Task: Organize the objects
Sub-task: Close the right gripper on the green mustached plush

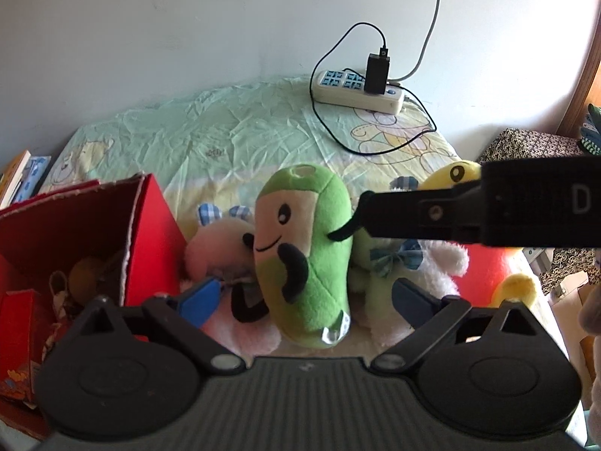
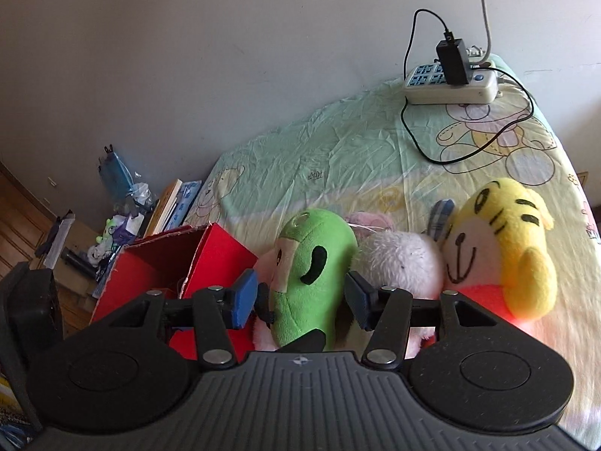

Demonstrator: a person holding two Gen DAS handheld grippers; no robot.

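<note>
Green plush bean toy [image 2: 313, 274] stands between the right gripper [image 2: 300, 297]'s part-open blue pads, apparently untouched, on a wrinkled pastel bear-print bedsheet [image 2: 338, 158] (white wall behind); left gripper [image 1: 304, 300] gapes wide, empty.

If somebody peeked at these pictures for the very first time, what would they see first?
Probably the bright green plush toy, standing upright in the middle of the bed between the blue pads of the right gripper. Just right of it sits a yellow tiger plush beside a fluffy white one. To the left stands an open red box, and a white power strip lies far back by the wall.
</note>
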